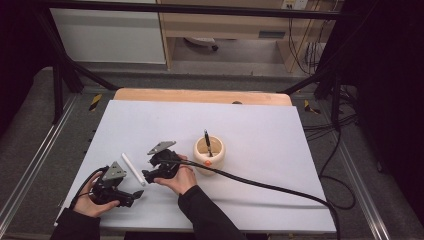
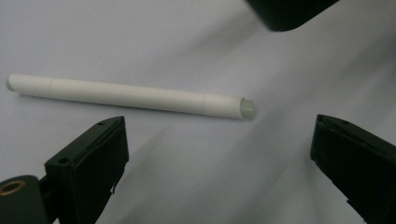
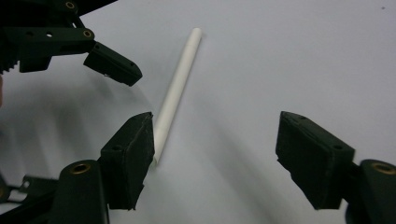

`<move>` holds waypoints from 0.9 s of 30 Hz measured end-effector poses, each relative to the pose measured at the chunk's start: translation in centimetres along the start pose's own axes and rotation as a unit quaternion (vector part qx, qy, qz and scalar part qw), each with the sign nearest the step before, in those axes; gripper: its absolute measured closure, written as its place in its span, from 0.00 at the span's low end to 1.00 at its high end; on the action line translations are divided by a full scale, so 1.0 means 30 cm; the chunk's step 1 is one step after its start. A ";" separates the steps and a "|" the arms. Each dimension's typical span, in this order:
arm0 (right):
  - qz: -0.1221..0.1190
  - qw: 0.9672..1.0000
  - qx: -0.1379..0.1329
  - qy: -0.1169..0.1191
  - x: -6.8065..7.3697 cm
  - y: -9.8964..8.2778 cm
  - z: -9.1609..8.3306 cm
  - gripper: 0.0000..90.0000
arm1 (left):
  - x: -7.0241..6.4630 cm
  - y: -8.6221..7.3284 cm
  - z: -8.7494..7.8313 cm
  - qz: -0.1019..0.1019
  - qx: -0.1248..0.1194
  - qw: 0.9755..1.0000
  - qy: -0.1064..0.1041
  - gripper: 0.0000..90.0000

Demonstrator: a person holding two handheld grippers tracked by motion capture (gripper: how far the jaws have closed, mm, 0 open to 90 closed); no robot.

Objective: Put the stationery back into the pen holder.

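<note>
Pen (image 1: 133, 169): white stick lying flat on the tabletop (image 1: 260, 130), between the two tongs and free of both.
Pen axis: in the high view it runs from far-left to near-right, its near end down by the tips of both tongs.
Pen from left tongs (image 1: 131, 196): just ahead of the jaws and off to one side; in the left gripper view it lies crosswise above the jaw tips (image 2: 130, 96), with one end close to the middle of the gap.
Pen from right tongs (image 1: 148, 175): in the right gripper view it slants up and away (image 3: 180, 84), its near end tucked just behind the inner edge of one jaw; whether it touches that jaw I cannot tell.
Left tongs state: jaws wide apart, nothing between them.
Right tongs state: jaws apart, no pad pressing on the pen.
Nearer hand: the right, by my reading; its jaw tip sits at the pen's near end, while the left tongs hold a little back.
Cup (image 1: 209, 155): cream pot to the right of the right hand, well apart from the white pen, with a dark pen (image 1: 207, 142) standing in it.
Turning point: the pen lies off toward one jaw, not centred in the right gap, so a clean pinch likely needs a sideways shift across its axis.
</note>
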State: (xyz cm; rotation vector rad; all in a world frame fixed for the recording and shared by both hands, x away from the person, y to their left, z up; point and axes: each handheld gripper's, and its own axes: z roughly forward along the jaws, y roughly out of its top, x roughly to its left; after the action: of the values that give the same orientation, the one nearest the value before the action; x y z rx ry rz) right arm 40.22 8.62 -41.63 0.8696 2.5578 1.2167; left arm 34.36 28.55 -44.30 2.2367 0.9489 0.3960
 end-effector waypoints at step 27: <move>0.001 0.999 0.032 0.037 0.058 0.030 0.203 0.75 | 0.002 -0.001 -0.001 -0.002 -0.001 1.000 -0.002 0.05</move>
State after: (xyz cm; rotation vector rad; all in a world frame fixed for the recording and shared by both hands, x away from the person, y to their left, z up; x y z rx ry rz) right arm 41.58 14.03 -44.75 0.8562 2.6693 1.1952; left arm 34.38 28.61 -44.30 2.2322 0.9500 0.3919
